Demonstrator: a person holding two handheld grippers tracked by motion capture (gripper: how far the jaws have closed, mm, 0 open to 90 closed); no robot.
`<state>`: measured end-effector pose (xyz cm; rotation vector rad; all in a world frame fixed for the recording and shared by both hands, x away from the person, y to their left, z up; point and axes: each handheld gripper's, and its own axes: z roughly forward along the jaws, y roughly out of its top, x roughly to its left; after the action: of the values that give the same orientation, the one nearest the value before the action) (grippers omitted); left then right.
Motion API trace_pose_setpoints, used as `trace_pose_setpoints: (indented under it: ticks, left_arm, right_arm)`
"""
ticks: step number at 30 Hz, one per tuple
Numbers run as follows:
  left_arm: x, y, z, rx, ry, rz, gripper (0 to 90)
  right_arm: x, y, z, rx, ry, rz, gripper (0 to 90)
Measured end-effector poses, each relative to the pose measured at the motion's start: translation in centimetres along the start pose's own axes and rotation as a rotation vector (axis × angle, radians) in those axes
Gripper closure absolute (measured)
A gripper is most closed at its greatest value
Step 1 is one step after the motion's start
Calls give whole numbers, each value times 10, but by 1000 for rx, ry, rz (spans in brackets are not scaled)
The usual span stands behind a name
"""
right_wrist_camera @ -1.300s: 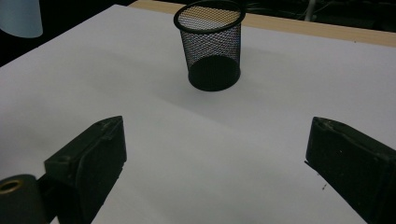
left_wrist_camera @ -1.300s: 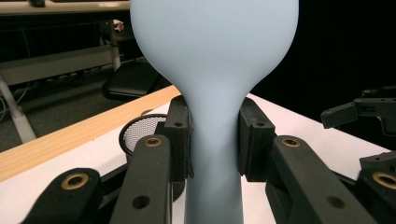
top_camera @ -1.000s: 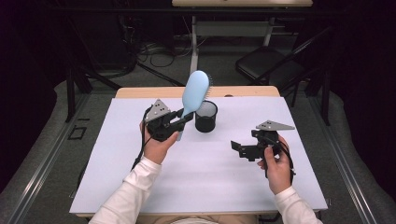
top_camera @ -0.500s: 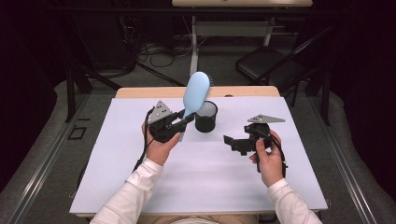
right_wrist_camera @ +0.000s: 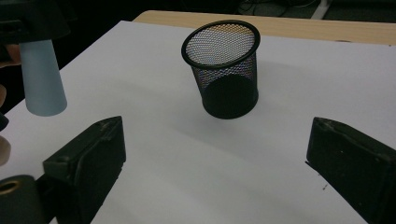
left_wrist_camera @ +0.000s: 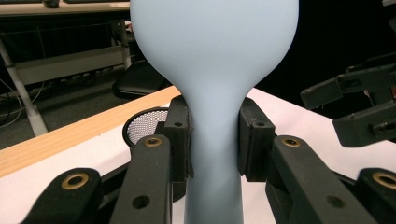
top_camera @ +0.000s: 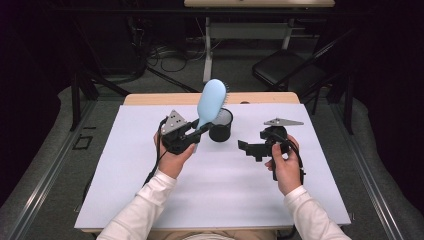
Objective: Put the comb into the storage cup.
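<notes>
A light blue hairbrush (top_camera: 211, 102) stands tilted up over the table, its head toward the far side. My left gripper (top_camera: 199, 131) is shut on its handle, and in the left gripper view both pads press the narrow neck of the hairbrush (left_wrist_camera: 215, 60). A black mesh cup (top_camera: 221, 125) stands upright just right of the brush. My right gripper (top_camera: 247, 149) hovers to the right of the cup, open and with nothing between its fingers. In the right gripper view the cup (right_wrist_camera: 226, 70) sits ahead between the wide jaws, and the brush handle's end (right_wrist_camera: 41, 79) hangs at the left.
A white sheet (top_camera: 225, 195) covers most of the wooden table (top_camera: 150, 98). Beyond the far edge stand a black chair (top_camera: 285, 72) and a desk frame (top_camera: 240, 32) on a dark floor with cables.
My right gripper has moved left, closer to the mesh cup. The left gripper and the brush have stayed in place.
</notes>
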<state>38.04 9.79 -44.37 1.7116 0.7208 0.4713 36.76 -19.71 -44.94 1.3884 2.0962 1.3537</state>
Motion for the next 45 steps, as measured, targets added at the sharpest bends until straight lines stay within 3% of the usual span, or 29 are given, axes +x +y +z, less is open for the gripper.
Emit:
trace_pose_setpoints:
  ticks: [7,20,45]
  left_arm:
    - [2,-2,0,5,0,-3,698]
    - [2,-2,0,4,0,0,698]
    - [4,-6,2,9,10,-1,698]
  right_arm:
    - [-4,6,0,10,13,28,32]
    - [-1,20,1,32,-7,14,0]
    - [13,48,2,35,61,-15,0]
